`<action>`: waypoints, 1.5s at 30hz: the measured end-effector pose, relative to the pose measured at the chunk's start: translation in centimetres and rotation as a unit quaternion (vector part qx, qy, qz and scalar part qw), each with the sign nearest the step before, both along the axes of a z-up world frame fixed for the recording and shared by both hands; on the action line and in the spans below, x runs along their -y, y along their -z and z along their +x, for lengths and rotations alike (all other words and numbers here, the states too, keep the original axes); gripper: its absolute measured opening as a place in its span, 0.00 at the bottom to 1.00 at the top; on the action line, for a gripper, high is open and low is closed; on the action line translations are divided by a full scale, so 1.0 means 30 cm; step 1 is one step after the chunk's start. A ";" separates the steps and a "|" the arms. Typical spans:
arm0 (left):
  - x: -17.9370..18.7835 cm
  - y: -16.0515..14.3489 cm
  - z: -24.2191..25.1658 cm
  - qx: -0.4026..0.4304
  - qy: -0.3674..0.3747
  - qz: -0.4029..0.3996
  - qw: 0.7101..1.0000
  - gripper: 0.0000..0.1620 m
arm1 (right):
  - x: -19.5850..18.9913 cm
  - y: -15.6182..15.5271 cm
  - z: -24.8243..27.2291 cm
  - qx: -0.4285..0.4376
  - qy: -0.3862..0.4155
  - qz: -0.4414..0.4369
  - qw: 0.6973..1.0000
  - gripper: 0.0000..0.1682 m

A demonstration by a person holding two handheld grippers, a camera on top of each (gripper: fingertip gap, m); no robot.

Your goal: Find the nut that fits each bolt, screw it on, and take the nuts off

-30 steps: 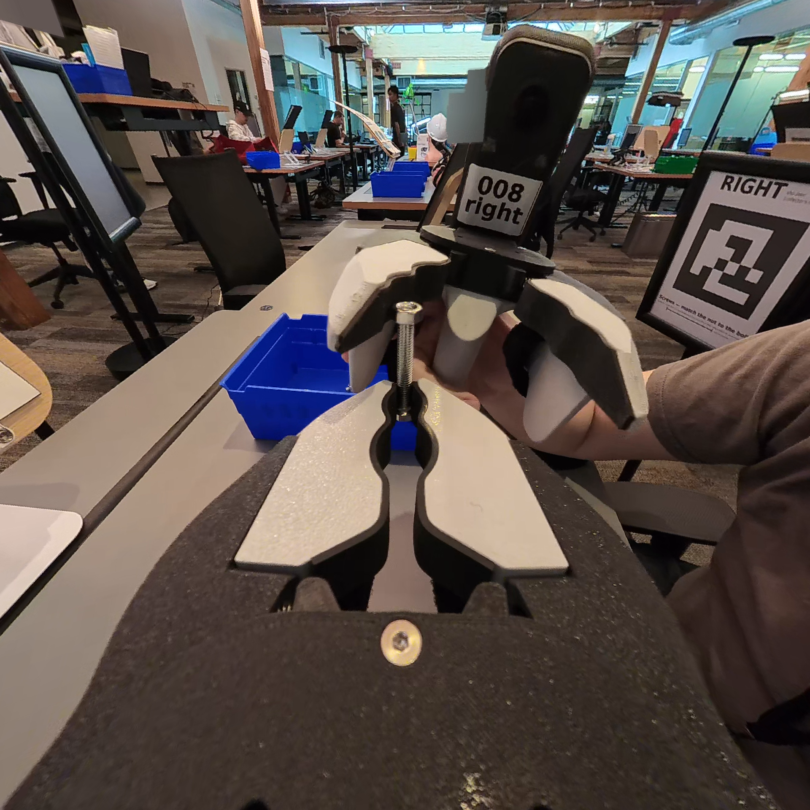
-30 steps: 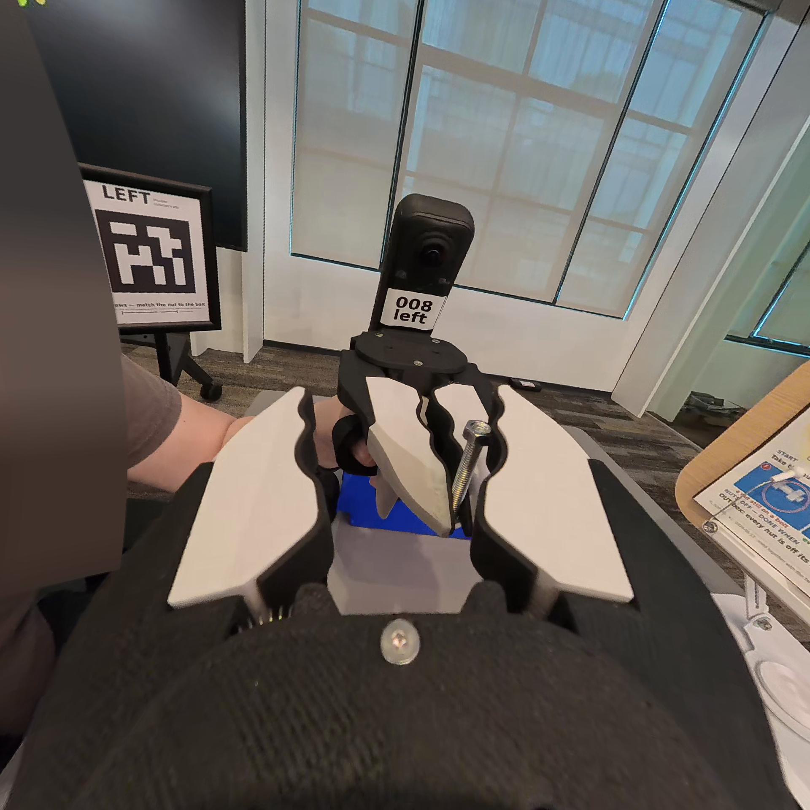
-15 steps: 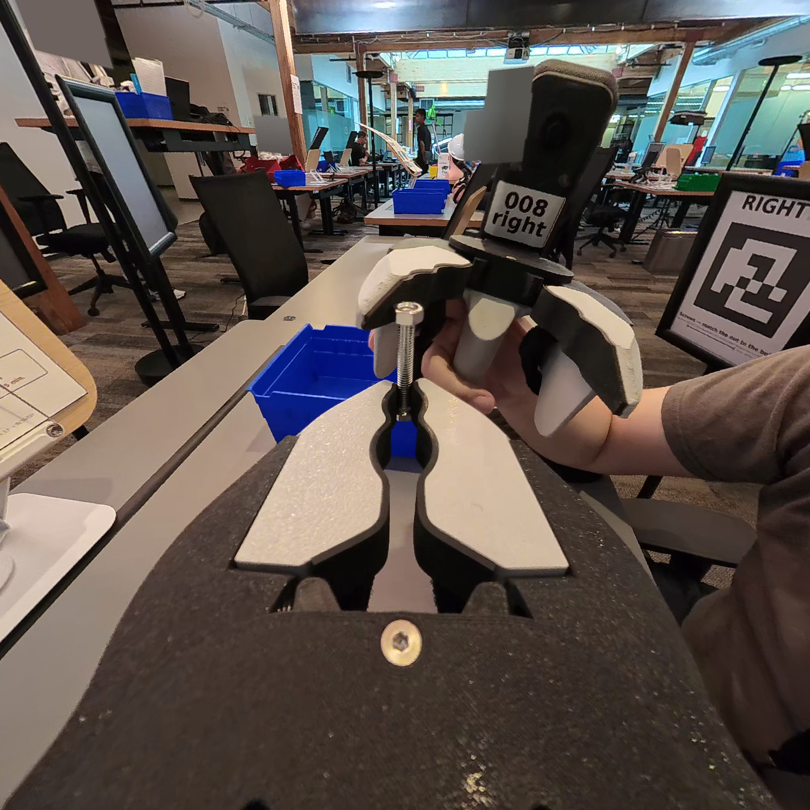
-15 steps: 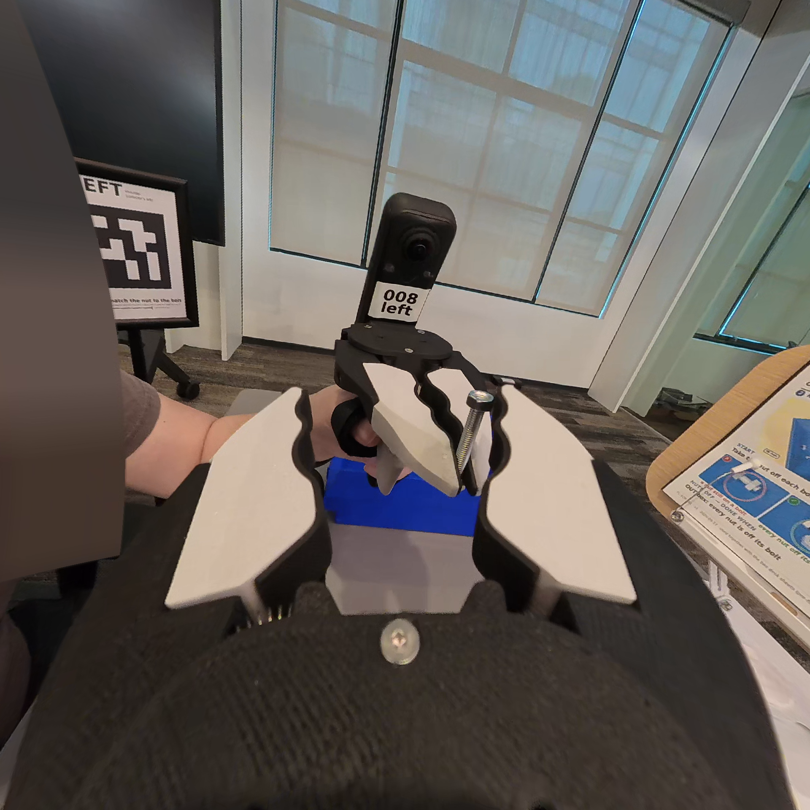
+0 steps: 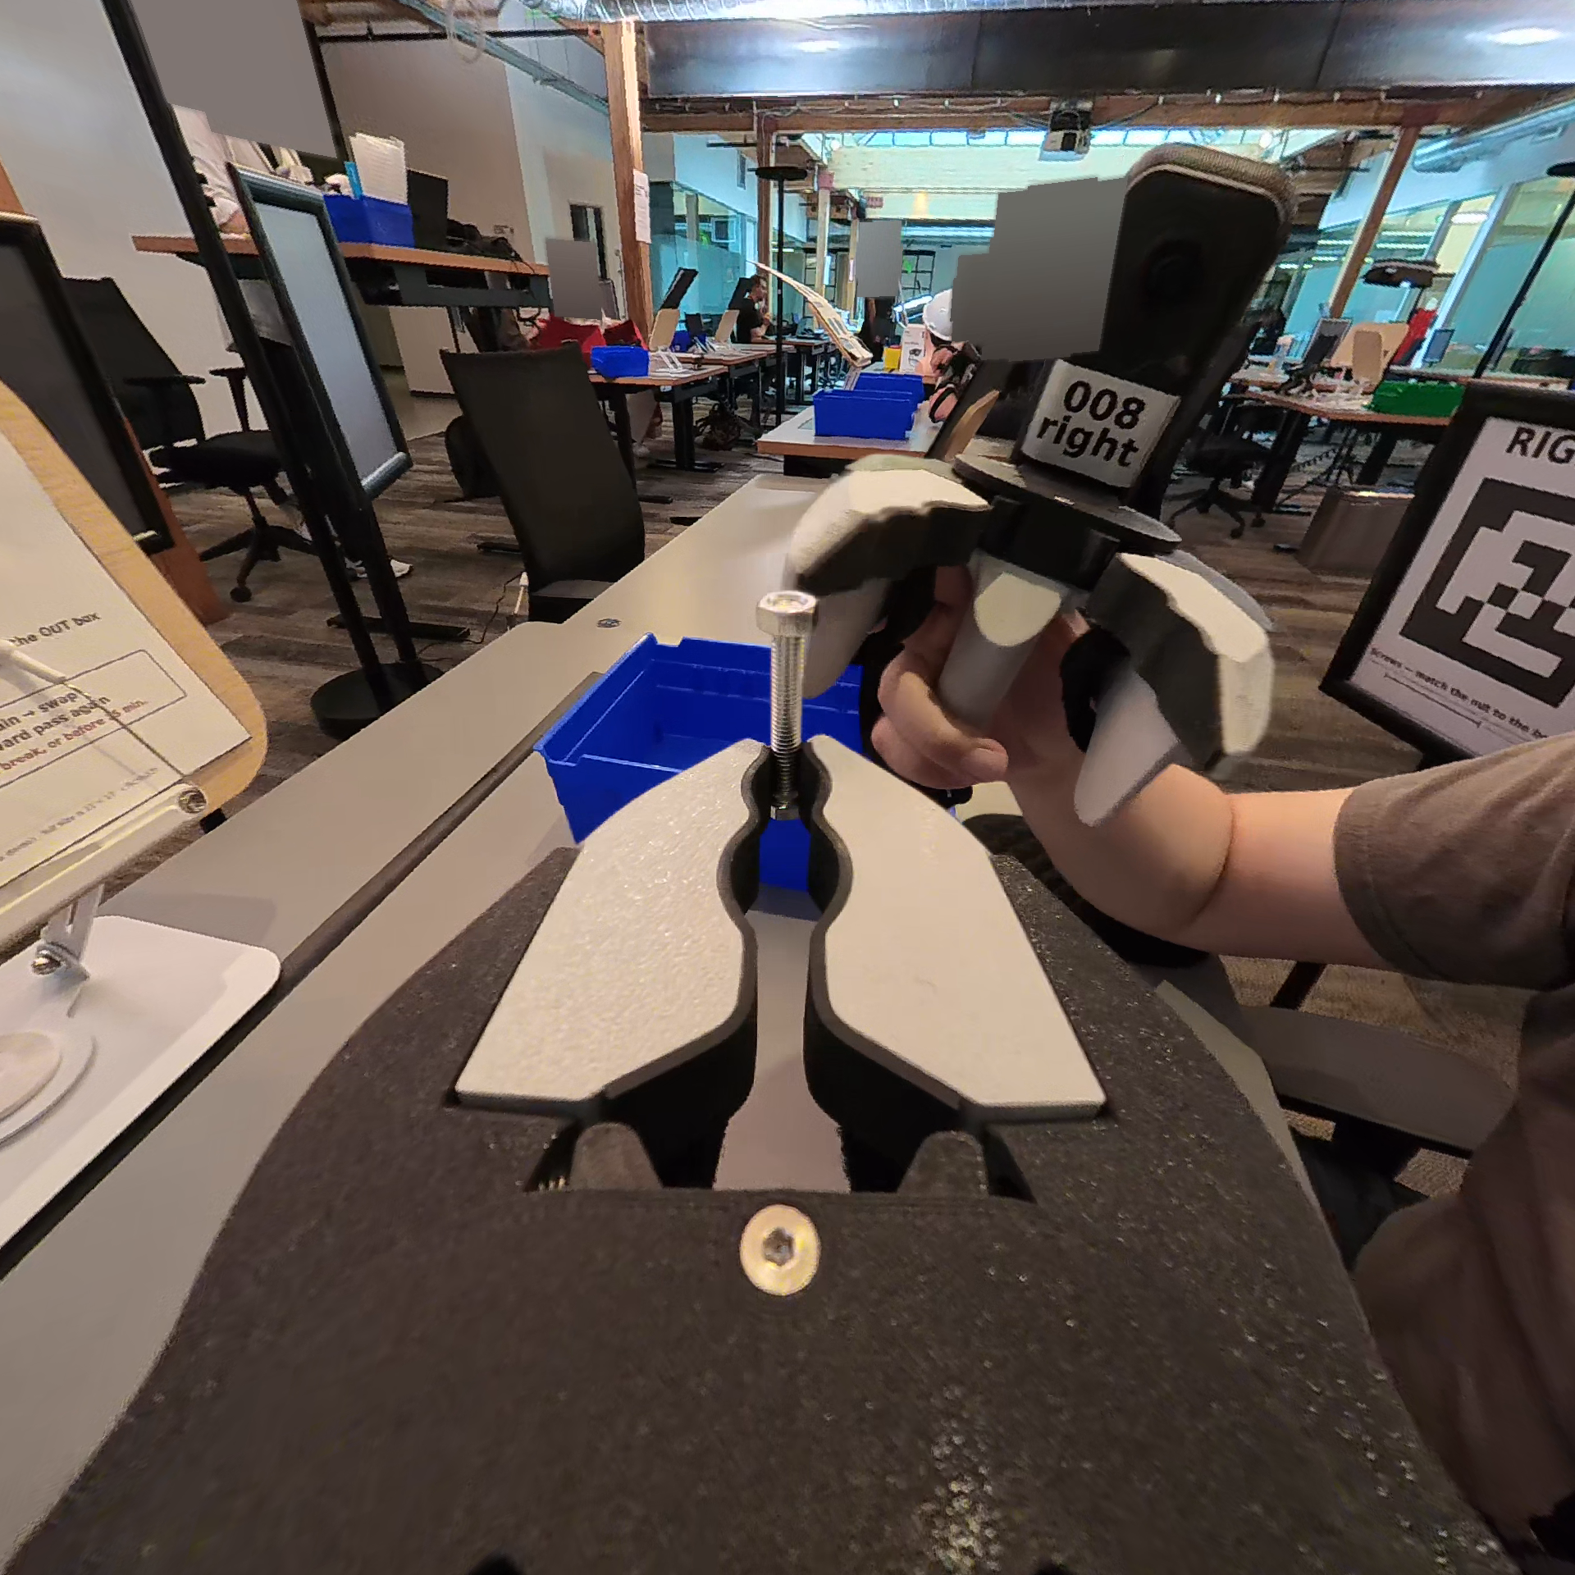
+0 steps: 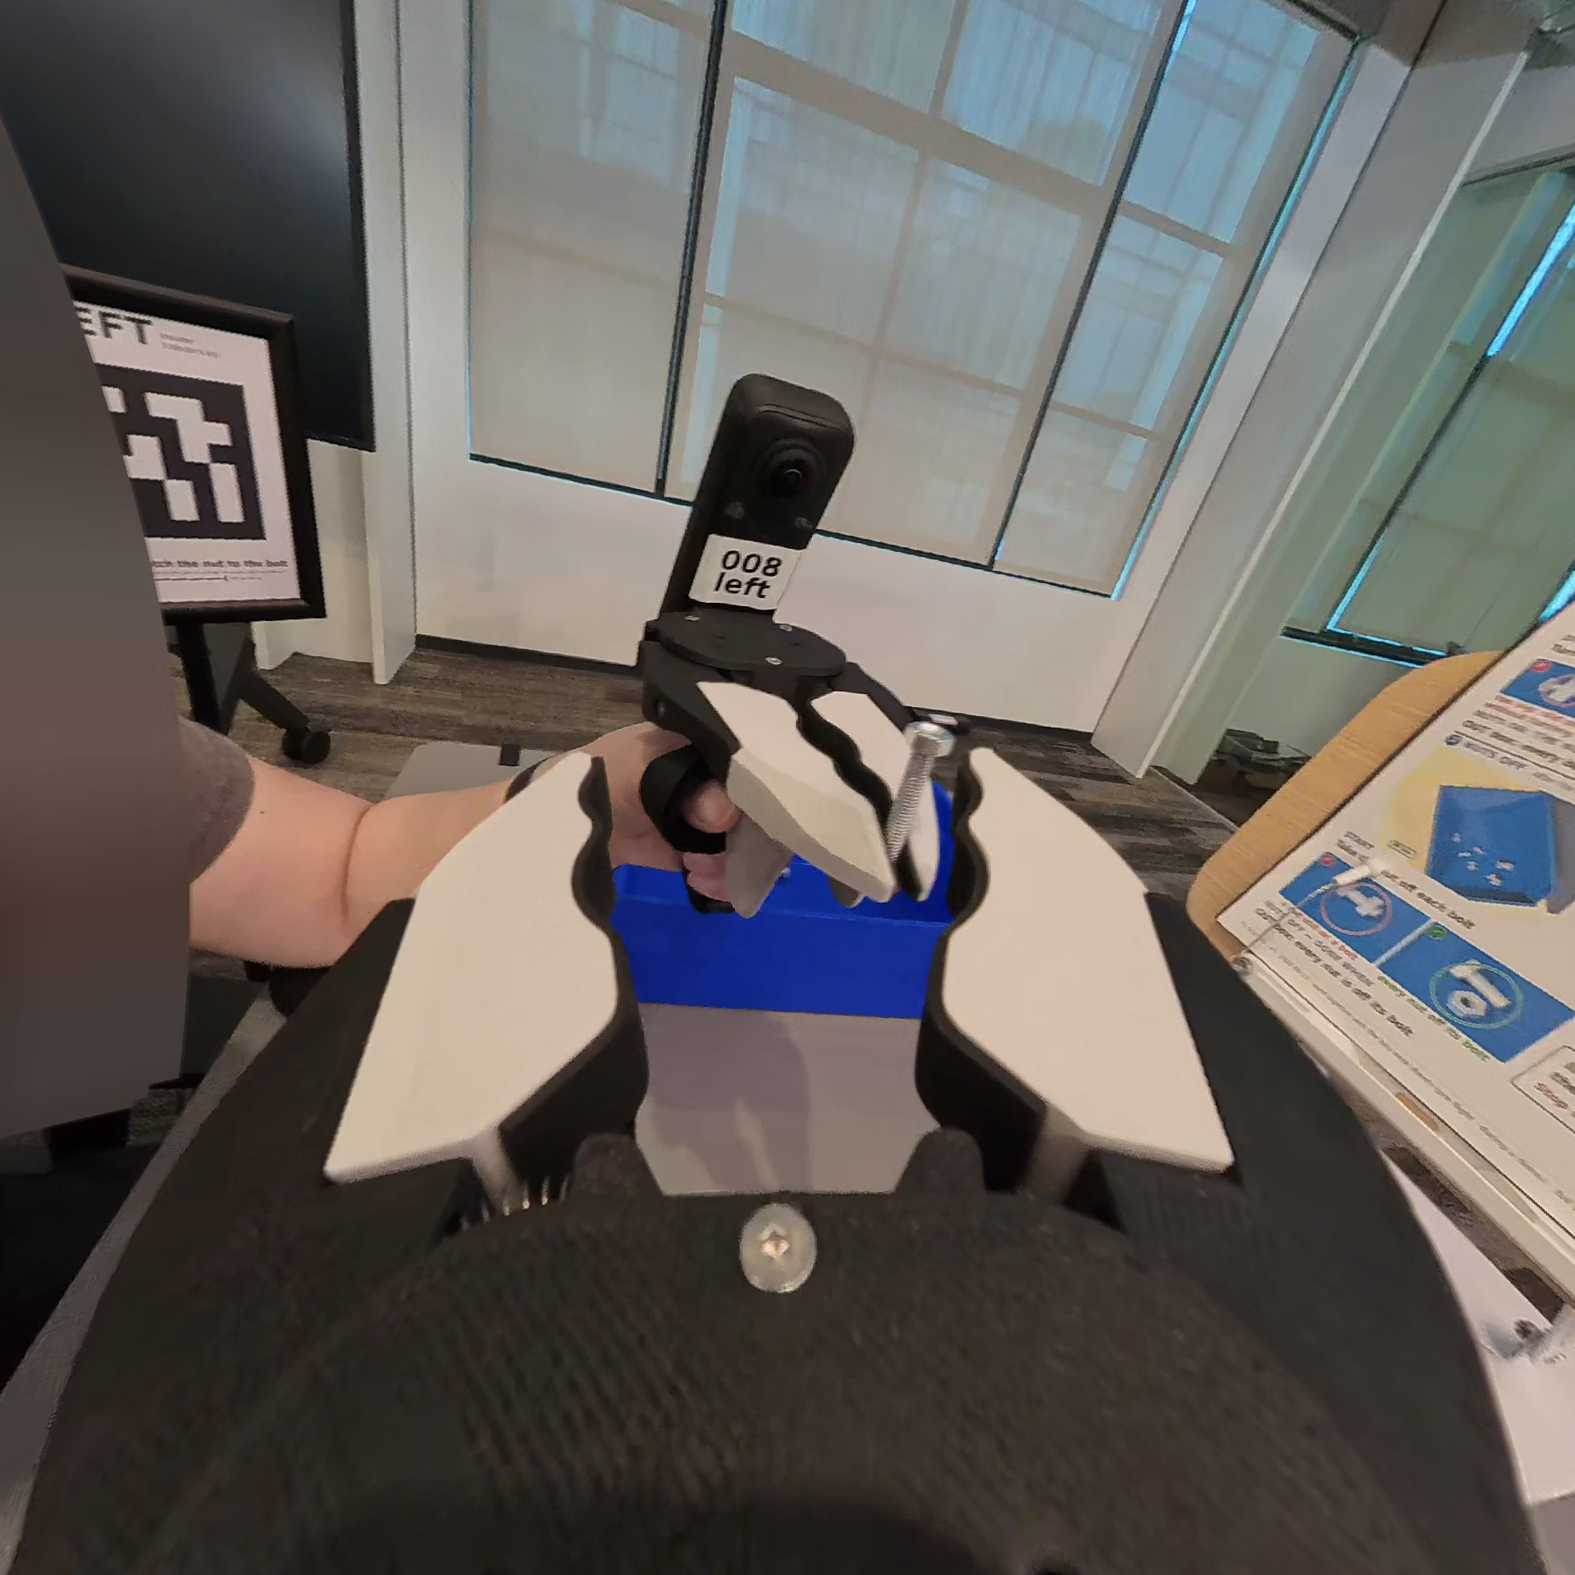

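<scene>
Grey table [image 5: 358,818], blue bin [image 5: 682,724] – L gripper [image 5: 782,771] jaws clamp bolt [image 5: 786,682], R gripper [image 6: 780,818] jaws wide, empty

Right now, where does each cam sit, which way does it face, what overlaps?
Left wrist view: on the left gripper, looking along its fingers, shut on the bolt; beyond, the open right gripper and the hand holding it.
Right wrist view: on the right gripper, facing the windows and the left gripper.
Shared: bolt, blue bin; the cameras face each other.
</scene>
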State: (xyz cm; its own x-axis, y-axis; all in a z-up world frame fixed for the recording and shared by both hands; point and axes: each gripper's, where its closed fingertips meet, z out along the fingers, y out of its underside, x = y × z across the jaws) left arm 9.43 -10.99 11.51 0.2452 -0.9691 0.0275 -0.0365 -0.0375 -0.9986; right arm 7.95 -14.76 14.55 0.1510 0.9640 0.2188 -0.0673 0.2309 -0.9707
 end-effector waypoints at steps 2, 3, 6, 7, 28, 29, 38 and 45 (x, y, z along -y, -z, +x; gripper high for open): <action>0.021 0.005 0.018 0.001 0.019 0.001 1.000 0.03 | -0.014 -0.004 0.002 -0.012 0.006 -0.007 1.000 0.47; 0.037 0.008 0.033 0.001 0.031 0.004 1.000 0.03 | -0.014 -0.002 -0.002 -0.015 0.000 -0.016 1.000 0.49; 0.066 0.036 0.074 -0.019 0.044 0.011 0.999 0.03 | -0.017 0.016 -0.023 -0.015 -0.005 -0.025 1.000 0.51; 0.069 0.044 0.083 -0.025 0.043 0.014 0.999 0.03 | -0.012 0.020 -0.030 -0.014 -0.007 -0.020 1.000 0.51; 0.014 0.015 0.036 -0.008 -0.007 0.015 1.000 0.03 | 0.004 0.027 -0.039 0.003 -0.007 -0.014 1.000 0.53; 0.008 0.008 0.025 -0.006 -0.012 0.016 1.000 0.03 | 0.003 0.028 -0.037 0.005 -0.006 -0.013 1.000 0.53; 0.076 0.047 0.097 -0.023 0.039 0.015 0.999 0.03 | -0.007 0.019 -0.036 -0.016 -0.008 -0.028 0.999 0.53; 0.050 0.040 0.081 -0.014 0.023 0.015 1.000 0.03 | 0.022 0.040 -0.057 0.012 -0.016 -0.008 1.000 0.54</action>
State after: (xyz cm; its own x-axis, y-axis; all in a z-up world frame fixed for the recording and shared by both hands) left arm 11.86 -12.49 10.31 0.2012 -0.9795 -0.0086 -0.0652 -0.0046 -0.9979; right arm 6.23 -15.43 13.37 0.1154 0.9715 0.2071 -0.0509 0.2140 -0.9755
